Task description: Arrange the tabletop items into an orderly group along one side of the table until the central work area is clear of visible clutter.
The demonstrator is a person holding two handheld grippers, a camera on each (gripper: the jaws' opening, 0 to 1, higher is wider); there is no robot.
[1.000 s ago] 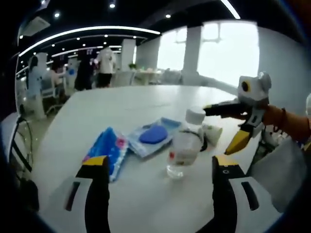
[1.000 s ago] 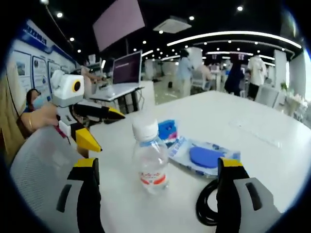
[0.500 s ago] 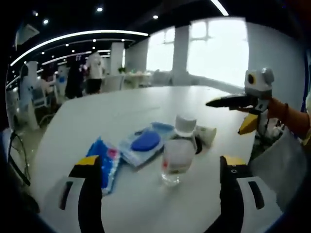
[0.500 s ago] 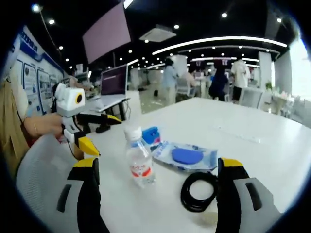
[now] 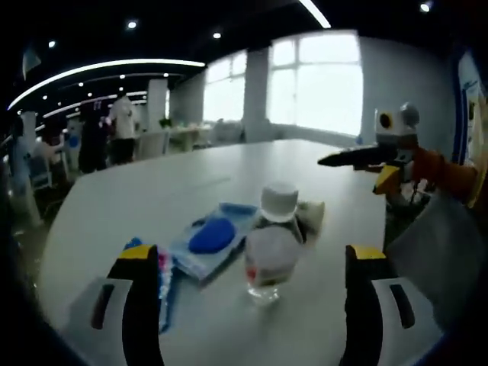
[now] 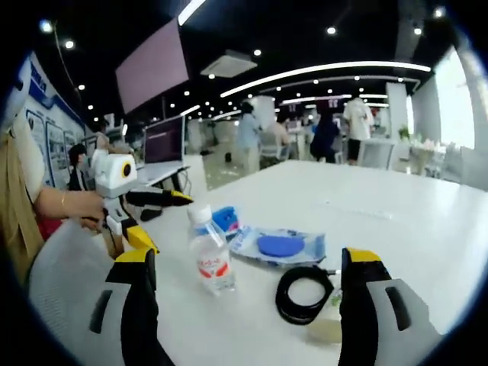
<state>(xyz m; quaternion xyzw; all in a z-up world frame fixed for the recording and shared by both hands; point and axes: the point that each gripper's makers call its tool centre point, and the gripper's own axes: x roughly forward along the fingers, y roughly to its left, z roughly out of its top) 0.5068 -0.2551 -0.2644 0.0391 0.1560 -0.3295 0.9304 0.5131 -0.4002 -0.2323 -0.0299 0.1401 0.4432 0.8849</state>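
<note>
Right gripper view: the right gripper (image 6: 248,305) is spread wide and holds nothing above the white tabletop (image 6: 396,206), where a coiled black cable (image 6: 303,293), a clear white-capped plastic bottle (image 6: 209,253) and a blue-disc packet (image 6: 278,245) sit near its edge, with the left gripper (image 6: 160,217) wide beyond.
</note>
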